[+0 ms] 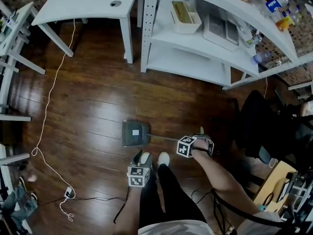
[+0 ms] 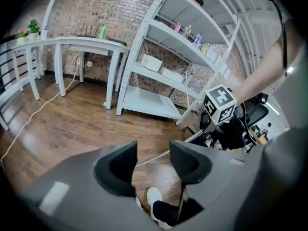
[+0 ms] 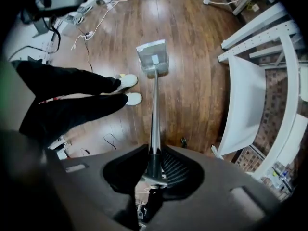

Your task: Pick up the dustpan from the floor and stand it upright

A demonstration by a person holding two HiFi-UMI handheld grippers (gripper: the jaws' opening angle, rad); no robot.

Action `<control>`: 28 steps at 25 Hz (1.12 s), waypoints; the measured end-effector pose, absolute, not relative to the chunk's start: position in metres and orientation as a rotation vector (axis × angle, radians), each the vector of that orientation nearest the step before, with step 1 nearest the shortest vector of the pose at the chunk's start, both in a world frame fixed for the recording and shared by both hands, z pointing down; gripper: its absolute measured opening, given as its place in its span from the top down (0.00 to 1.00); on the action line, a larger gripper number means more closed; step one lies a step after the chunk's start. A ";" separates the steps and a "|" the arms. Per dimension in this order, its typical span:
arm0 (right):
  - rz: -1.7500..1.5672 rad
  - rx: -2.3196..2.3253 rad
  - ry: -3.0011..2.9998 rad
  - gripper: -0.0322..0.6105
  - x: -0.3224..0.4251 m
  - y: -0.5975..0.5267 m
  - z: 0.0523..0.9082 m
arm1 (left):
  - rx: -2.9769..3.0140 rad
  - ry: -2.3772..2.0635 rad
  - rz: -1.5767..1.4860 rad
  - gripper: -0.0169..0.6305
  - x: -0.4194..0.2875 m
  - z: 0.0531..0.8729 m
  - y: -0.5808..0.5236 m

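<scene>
The grey dustpan [image 1: 134,132] has its pan low over the wooden floor, just ahead of the person's white shoes. Its thin metal handle [image 3: 154,114] slopes up from the pan [image 3: 154,59] into my right gripper [image 3: 153,170]. That gripper [image 1: 195,142] is shut on the handle's top end and points steeply down. My left gripper [image 1: 138,168] hangs to the left of it and holds nothing. A narrow gap shows between its jaws [image 2: 154,160]. Beyond that gap I see the handle [image 2: 156,156] and the right gripper's marker cube [image 2: 220,102].
A white shelving unit [image 1: 195,58] with boxes and bottles stands beyond the pan, next to a white desk [image 1: 88,4]. A white cable [image 1: 49,106] runs across the floor to a power strip [image 1: 68,194]. A black chair [image 1: 259,126] is at the right. The person's legs [image 3: 67,95] are close by.
</scene>
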State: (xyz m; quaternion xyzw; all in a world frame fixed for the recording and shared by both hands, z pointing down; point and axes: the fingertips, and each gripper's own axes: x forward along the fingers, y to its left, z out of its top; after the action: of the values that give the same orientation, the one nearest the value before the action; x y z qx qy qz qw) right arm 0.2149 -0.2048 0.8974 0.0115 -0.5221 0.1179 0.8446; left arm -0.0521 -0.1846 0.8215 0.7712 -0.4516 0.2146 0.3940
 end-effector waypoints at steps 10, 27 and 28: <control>0.228 0.070 -1.150 0.83 0.038 -0.219 0.846 | 1.786 -1.436 0.430 0.61 -0.198 0.762 -0.155; 0.960 0.241 -2.276 0.55 -0.125 -0.016 0.691 | 1.983 -1.557 0.272 0.61 -0.213 0.681 -0.101; 0.940 0.345 -2.304 0.55 -0.108 -0.013 0.685 | 2.034 -1.541 0.272 0.61 -0.200 0.672 -0.097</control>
State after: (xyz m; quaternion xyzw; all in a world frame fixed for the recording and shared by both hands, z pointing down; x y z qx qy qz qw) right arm -0.1077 -0.0134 0.6851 0.1307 -0.8721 0.3559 0.3093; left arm -0.2004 -0.0967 0.6718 0.7599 -0.5759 0.1016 0.2837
